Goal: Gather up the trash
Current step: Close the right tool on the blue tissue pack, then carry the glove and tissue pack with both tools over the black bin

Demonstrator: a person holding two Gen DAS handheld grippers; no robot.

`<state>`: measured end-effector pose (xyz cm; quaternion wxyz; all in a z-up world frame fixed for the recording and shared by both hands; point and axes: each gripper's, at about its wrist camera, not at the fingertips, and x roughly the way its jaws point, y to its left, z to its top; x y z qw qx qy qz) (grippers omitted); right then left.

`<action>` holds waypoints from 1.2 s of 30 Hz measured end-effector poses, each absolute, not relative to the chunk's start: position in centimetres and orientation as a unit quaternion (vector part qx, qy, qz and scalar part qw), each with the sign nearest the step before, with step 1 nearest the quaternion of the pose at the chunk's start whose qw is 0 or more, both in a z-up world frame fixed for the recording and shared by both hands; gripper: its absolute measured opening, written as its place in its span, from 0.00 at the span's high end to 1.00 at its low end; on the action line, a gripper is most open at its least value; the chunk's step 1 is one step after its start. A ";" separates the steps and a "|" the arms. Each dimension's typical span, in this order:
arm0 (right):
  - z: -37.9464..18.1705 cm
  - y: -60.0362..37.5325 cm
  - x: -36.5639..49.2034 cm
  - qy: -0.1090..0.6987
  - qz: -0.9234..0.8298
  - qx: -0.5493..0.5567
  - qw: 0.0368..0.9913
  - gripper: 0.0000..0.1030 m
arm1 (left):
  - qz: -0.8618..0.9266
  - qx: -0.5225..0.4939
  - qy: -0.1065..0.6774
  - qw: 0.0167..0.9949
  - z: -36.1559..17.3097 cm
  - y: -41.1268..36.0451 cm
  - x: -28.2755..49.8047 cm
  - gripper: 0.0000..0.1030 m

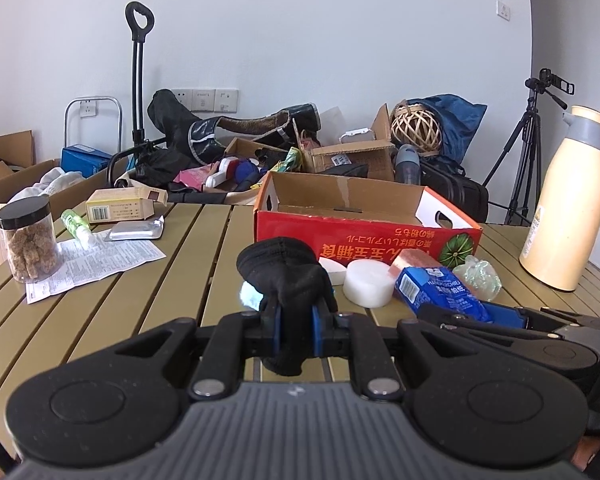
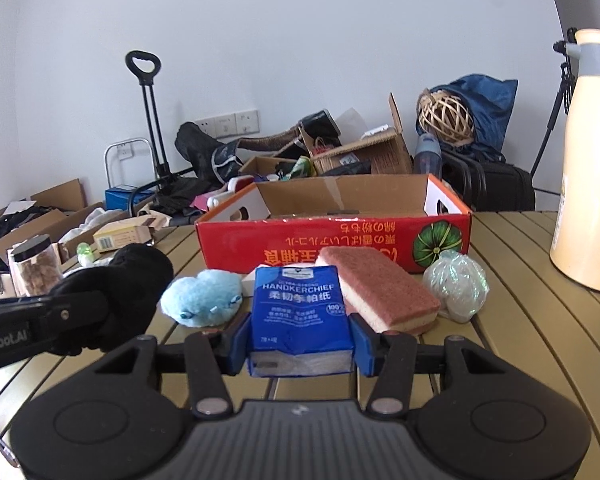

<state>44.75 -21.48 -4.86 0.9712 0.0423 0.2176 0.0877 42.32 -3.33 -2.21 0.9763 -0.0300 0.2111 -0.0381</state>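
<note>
Tools both full: your left tool [image 1: 296,316] pinches a black knitted sock [image 1: 284,268], your right tool [image 2: 300,344] a blue handkerchief-tissue packet [image 2: 298,312]; the open red cardboard box [image 2: 340,236] lies straight ahead, nearer the right.

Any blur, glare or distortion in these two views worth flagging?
Left wrist view: sharp, strong fisheye bending the table slats, dark vignette corners, soft daylight glare on the tabletop beside the black sock. Right wrist view: equally sharp, the thermos bowed at the edge, print on the tissue pack readable.
</note>
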 end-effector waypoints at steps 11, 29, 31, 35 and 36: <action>-3.6 -21.9 40.2 0.186 0.097 0.019 0.978 0.52 | -0.036 -0.044 0.195 0.979 -1.1 -2.3 38.6 0.86; -4.2 -22.0 29.9 0.157 0.097 -0.021 0.983 0.52 | -0.049 -0.036 0.207 0.976 -3.2 -3.0 31.5 0.86; -4.4 -22.2 29.0 0.159 0.098 -0.020 0.982 0.52 | -0.048 -0.037 0.211 0.976 -3.6 -2.9 30.8 0.86; -4.9 -22.6 27.0 0.159 0.099 -0.019 0.982 0.52 | -0.046 -0.038 0.217 0.974 -4.1 -2.7 29.2 0.86; -5.0 -22.8 26.5 0.161 0.100 -0.018 0.982 0.52 | -0.044 -0.038 0.221 0.974 -4.2 -2.6 28.8 0.86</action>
